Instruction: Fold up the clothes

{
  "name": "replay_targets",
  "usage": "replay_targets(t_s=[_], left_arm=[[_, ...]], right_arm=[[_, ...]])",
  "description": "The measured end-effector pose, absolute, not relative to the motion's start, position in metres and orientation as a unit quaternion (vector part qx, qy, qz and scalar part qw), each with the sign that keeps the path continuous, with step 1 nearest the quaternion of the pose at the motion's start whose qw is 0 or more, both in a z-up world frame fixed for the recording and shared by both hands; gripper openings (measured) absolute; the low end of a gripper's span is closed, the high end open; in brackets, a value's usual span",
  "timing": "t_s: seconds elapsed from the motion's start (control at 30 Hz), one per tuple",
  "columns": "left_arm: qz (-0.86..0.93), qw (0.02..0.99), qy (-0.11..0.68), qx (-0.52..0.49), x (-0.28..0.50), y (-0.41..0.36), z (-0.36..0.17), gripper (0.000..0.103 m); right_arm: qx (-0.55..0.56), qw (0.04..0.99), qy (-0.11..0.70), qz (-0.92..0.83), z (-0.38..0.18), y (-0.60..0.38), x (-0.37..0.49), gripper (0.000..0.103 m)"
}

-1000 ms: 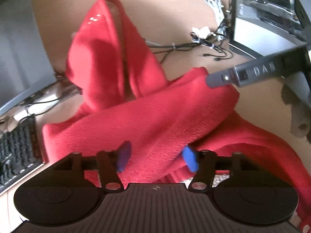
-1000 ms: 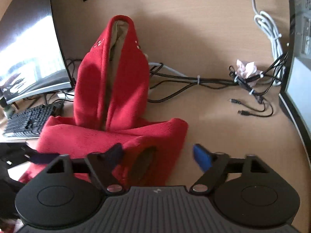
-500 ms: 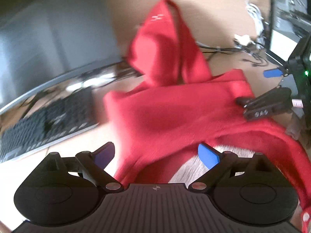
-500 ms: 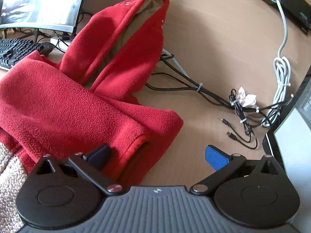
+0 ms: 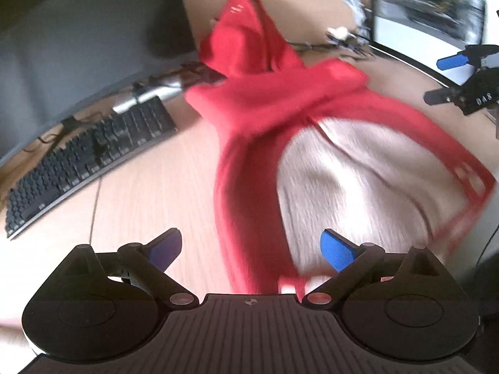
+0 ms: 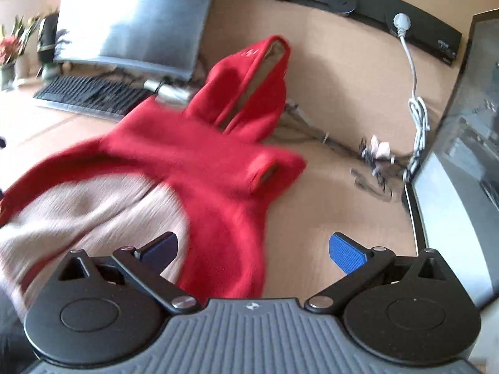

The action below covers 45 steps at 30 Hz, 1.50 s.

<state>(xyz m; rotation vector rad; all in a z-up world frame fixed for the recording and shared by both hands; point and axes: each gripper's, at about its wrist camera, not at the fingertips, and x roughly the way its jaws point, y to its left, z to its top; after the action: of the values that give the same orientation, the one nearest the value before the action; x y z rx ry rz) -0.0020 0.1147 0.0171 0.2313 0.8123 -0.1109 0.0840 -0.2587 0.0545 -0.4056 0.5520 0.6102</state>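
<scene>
While both views were smeared by motion, the red hooded garment (image 6: 199, 155) could be read clearly enough: it lay spread on the wooden desk (image 6: 336, 205), its long axis running from the hem nearest the cameras to the hood (image 6: 249, 93) at the far end. The hood pointed away toward the back wall, its opening showing a beige lining. The near part of the garment was turned open, so that its pale fleecy inner side (image 6: 84, 205) faced up inside a red border. A folded red sleeve end (image 6: 274, 168) lay on the garment's right side, just below the hood.

The left gripper (image 5: 252, 249) hung above the garment's near left edge, angled down at the desk, its blue pads (image 5: 338, 249) spread wide. Its jaws had just been opening; red cloth lay under the gap, but neither pad pressed on it. The right gripper (image 6: 252, 251) hovered over the near right edge, likewise tilted down, jaws at their widest and having just been opening, gripping nothing. In the left view it showed at the far right edge, well apart from the left one.

A black keyboard (image 5: 87, 162) and a dark monitor (image 6: 134, 21) stood left of the garment; tangled cables (image 6: 374, 155) lay to its right.
</scene>
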Motion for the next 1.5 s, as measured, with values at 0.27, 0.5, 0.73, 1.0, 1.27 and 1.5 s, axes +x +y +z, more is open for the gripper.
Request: replay_targets(t_s=[0.27, 0.5, 0.73, 1.0, 1.27, 1.5], left_arm=[[-0.096, 0.896, 0.397, 0.175, -0.044, 0.12, -0.014, 0.099], [-0.036, 0.892, 0.391, 0.223, -0.039, 0.128, -0.035, 0.099], [0.001, 0.91, 0.369, 0.189, -0.03, 0.15, -0.016, 0.1], [0.002, 0.916, 0.364, 0.171, -0.033, 0.154, -0.011, 0.1], [-0.029, 0.916, 0.374, 0.145, -0.035, 0.161, -0.003, 0.1], [-0.081, 0.902, 0.415, 0.086, -0.046, 0.183, 0.019, 0.1]], right_arm=[[-0.222, 0.894, 0.307, 0.241, 0.018, -0.285, -0.018, 0.103], [-0.254, 0.907, 0.302, 0.148, -0.015, -0.274, -0.033, 0.103], [-0.29, 0.896, 0.3, 0.154, -0.013, -0.265, -0.046, 0.103], [-0.307, 0.9, 0.295, 0.097, -0.015, -0.264, -0.031, 0.103], [-0.273, 0.909, 0.306, 0.076, 0.025, -0.297, -0.016, 0.103], [-0.261, 0.901, 0.331, 0.107, 0.07, -0.316, -0.039, 0.103]])
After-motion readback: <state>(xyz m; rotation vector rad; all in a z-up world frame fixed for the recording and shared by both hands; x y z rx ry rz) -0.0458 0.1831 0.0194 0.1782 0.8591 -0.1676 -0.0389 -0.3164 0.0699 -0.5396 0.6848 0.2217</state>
